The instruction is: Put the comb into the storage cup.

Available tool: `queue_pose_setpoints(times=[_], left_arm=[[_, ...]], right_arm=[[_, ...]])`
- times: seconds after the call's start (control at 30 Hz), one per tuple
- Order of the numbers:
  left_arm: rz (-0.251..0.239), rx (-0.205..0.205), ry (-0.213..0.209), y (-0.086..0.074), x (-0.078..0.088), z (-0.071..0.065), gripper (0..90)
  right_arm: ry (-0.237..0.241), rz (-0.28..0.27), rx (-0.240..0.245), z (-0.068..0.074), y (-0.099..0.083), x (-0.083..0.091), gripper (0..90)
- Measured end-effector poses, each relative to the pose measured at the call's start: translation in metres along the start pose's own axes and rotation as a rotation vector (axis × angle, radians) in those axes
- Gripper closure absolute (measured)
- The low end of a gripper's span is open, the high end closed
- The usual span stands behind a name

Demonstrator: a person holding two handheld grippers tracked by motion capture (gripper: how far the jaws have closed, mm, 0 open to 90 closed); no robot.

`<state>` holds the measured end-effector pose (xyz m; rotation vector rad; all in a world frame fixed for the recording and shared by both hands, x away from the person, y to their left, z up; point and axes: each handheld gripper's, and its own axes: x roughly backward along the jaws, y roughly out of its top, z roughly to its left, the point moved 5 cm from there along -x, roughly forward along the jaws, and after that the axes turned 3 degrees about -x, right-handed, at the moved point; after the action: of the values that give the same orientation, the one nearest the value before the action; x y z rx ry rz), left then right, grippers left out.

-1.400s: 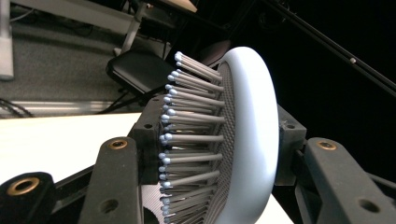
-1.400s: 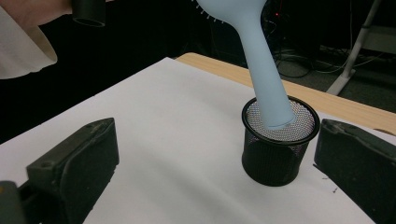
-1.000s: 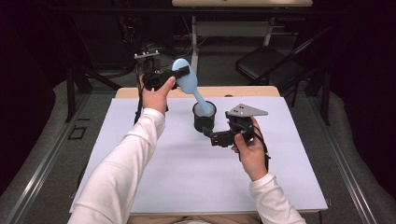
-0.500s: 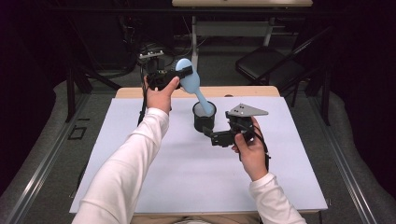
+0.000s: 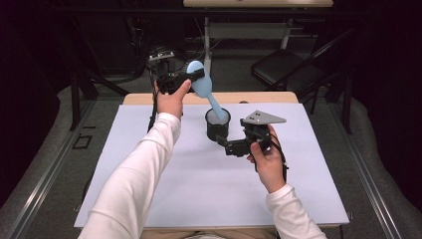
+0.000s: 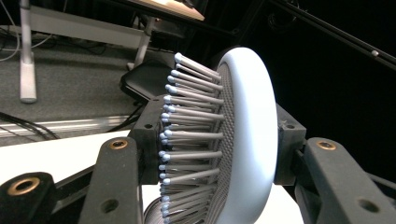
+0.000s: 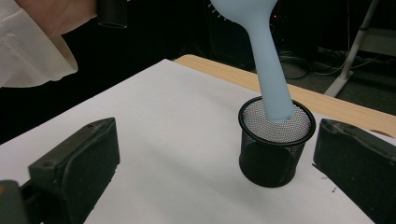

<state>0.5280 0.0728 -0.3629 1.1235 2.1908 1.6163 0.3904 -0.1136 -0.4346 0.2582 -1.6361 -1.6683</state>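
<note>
A light blue hairbrush [image 5: 200,82] hangs tilted over the far middle of the table. My left gripper [image 5: 192,77] is shut on its bristled head [image 6: 243,140], one pad against the bristles and one on the smooth back. The brush's handle [image 7: 272,74] slants down, and its tip sits inside a black mesh cup [image 5: 217,125] that stands upright on the white sheet. My right gripper [image 5: 225,144] rests low just in front of the cup, pointing at it. Its jaws stand wide open, with the cup [image 7: 274,148] ahead of them and untouched.
A white sheet [image 5: 199,189] covers most of the wooden table [image 5: 268,97]. A black chair [image 5: 288,69] and a desk frame [image 5: 249,35] stand on the floor behind the table. The person's white sleeves reach in from the near edge.
The left hand and the brush have shifted very slightly to the right, with the handle still at the cup. The right hand has kept still.
</note>
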Motion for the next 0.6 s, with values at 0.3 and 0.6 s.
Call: queue_pose_setpoints(times=[0.3, 0.6], left_arm=[[0.010, -0.019, 0.004, -0.002, -0.007, -0.001, 50.7], [0.017, -0.043, 0.025, -0.005, -0.013, -0.001, 50.7]], right_arm=[[-0.002, 0.000, -0.002, -0.002, 0.000, 0.000, 0.1], [-0.003, -0.001, -0.005, -0.004, 0.000, 0.001, 0.2]])
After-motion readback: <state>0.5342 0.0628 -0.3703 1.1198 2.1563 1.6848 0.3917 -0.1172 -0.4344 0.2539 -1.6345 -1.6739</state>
